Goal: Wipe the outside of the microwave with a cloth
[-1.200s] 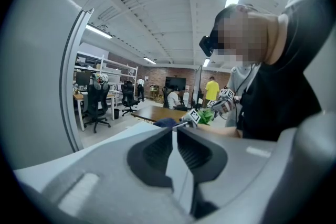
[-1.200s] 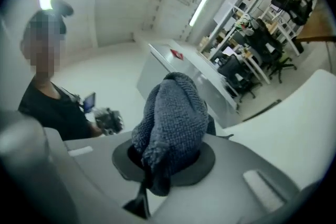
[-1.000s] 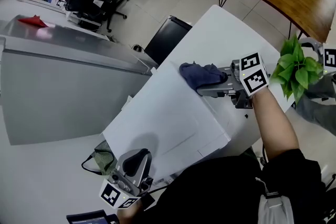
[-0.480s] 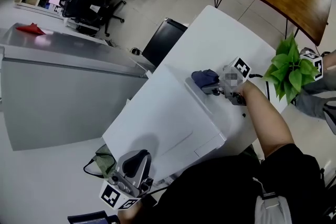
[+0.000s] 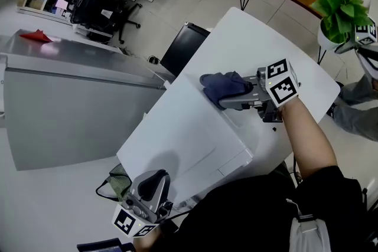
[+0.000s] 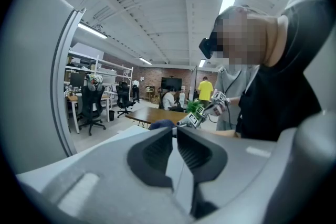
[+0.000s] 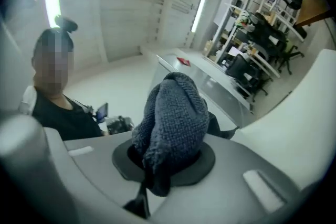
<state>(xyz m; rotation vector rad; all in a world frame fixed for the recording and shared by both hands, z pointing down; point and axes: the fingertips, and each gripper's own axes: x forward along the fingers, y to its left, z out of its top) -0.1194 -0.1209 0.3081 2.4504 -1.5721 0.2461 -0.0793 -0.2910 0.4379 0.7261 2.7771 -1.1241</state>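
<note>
Cloth on microwave (right hand-held gripper)

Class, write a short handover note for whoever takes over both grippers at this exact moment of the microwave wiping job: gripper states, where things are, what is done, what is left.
Left gripper: jaws together, nothing in them, held low by the near edge of the microwave.
Right gripper: shut on the dark blue cloth, which lies bunched on the far edge of the microwave's top.
Done: the cloth is gripped and on the top panel. How much has been wiped cannot be told.
Left: probably the rest of the top, then the sides and front.
</note>
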